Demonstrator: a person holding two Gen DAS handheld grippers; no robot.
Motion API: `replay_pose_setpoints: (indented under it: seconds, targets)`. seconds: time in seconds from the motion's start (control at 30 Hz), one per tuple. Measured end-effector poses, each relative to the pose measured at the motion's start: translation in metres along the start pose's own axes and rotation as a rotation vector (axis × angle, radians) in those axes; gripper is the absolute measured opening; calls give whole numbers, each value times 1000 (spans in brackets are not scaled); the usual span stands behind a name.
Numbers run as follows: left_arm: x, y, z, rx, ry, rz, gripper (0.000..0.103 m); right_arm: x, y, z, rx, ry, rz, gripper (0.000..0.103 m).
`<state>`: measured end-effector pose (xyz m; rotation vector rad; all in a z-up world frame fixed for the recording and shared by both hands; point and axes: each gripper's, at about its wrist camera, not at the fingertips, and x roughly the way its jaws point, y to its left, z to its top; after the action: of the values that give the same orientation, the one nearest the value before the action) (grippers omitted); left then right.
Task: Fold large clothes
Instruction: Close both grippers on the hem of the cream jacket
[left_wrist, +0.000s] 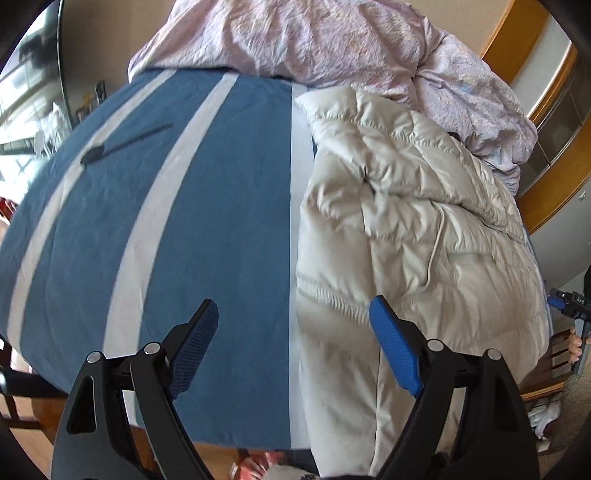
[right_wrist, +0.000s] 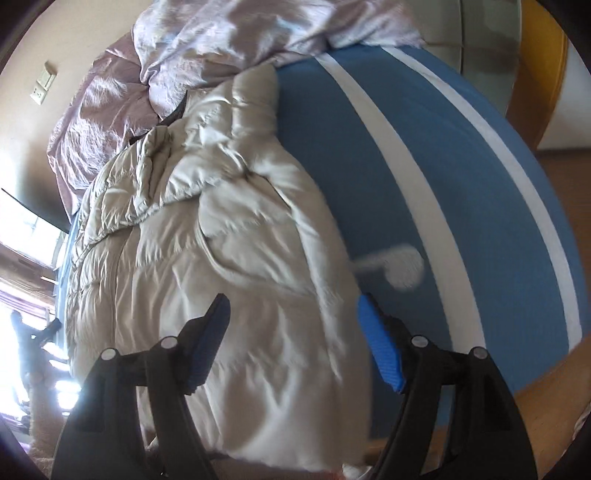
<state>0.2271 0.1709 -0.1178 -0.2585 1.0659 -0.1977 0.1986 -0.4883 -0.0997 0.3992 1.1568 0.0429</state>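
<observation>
Because the puffy cream coat (left_wrist: 406, 221) is thick and slippery, could slide out of a pinch, spring back open after a fold, or slip off the near edge of the bed, where its hem already hangs over. Lies bunched up on the blue sheet with white stripes (left_wrist: 221, 184), on the right side in the left view, far end up against the crumpled pink quilt (left_wrist: 332, 37). One sleeve folded across the middle. Fluffy white pom-pom on a cord (right_wrist: 404, 269) sticks out from the coat's edge onto the sheet; could snag a claw or get trapped inside a fold. Thin dark thing (left_wrist: 122, 144) on the far left of the sheet, too small to name, well away from the coat.

Left claw (left_wrist: 293, 332) wide, holding nothing, up above the near edge where coat meets sheet, pointing toward the far end of the bed. Right claw (right_wrist: 291, 317) also wide and holding nothing, above the coat's near part, right pad over the coat's edge. Right view blurry, so probably moving.
</observation>
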Motion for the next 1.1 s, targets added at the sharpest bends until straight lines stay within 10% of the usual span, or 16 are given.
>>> replay_pose_setpoints:
  seconds: [0.47,1.1]
  targets:
    - [4,-14,-41,-24,84,-141,83,13,-43,-45,127,99,200,73]
    - [-1,-22,-68,-124,133,-318,56,13,-34,-74,104,173,393,67]
